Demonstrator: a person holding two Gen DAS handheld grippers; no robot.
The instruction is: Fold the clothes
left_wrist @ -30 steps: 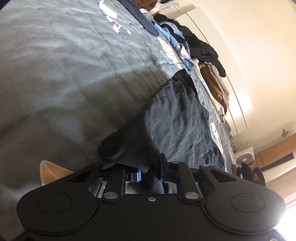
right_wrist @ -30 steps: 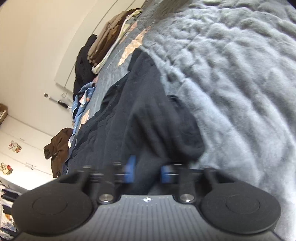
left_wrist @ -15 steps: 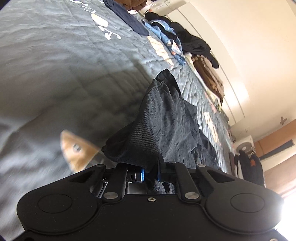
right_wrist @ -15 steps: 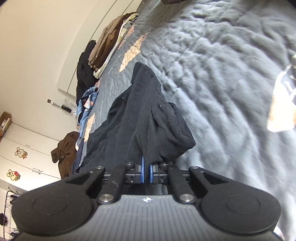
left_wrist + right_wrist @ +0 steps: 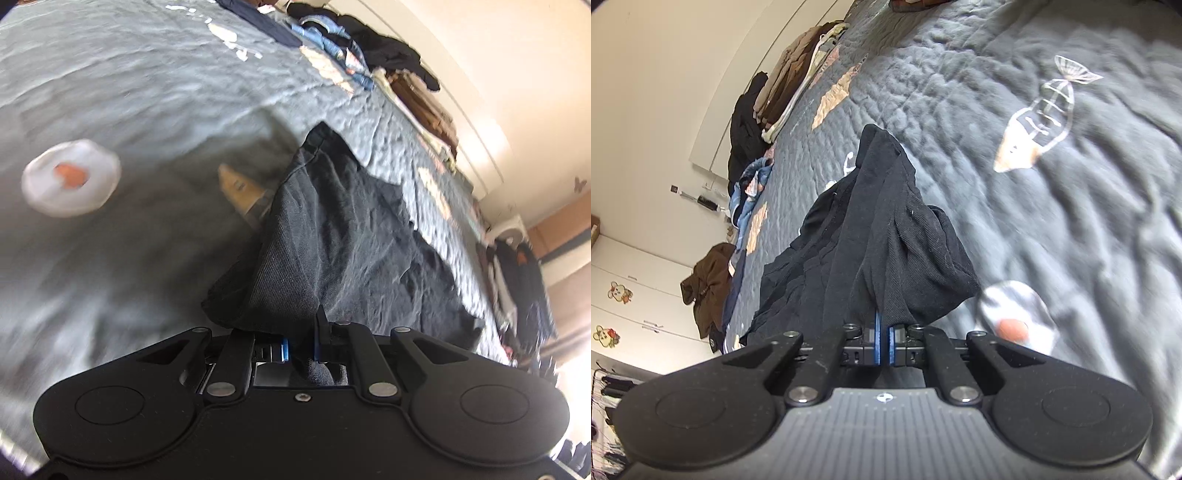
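Two grippers, one garment: the grey quilted bed (image 5: 1071, 229) carries everything, and the black garment (image 5: 343, 236) stretches across its middle toward the far edge, where other clothes (image 5: 786, 85) pile up along the wall. Left gripper (image 5: 300, 349) has a bunched end of the black cloth pinched in a narrow gap between its blue pads; right gripper (image 5: 882, 341) has its pads nearly touching, clamped on another end of the same garment. To do this well, I'd say keep both hands level and evenly spread so the raised edge stays taut, then lay it down square. Hard to tell what kind of garment it is. Its far end is foreshortened, the bedding prints blur, and neither gripper shows in the other's view.
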